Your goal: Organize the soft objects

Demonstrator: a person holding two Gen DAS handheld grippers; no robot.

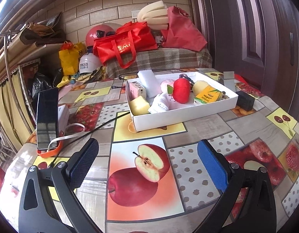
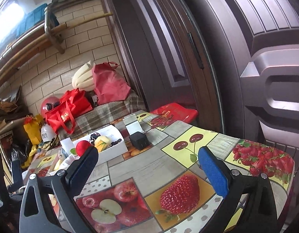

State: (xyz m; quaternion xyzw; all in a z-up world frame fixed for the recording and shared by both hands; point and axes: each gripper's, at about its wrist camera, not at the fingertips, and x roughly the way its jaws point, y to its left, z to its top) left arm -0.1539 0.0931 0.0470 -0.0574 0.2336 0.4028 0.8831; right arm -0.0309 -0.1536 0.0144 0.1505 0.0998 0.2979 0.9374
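Left wrist view showed the left gripper (image 1: 147,163) spread wide and empty at lower centre, as was the right gripper (image 2: 148,165), probably because the soft toys, red plush apple (image 1: 181,90) included, already sat in the white box (image 1: 180,114) at centre.

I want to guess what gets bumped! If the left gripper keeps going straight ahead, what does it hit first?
Probably the near wall of the white box. The left gripper hangs open over bare tablecloth, and nothing else lies between, though depth is hard to judge.
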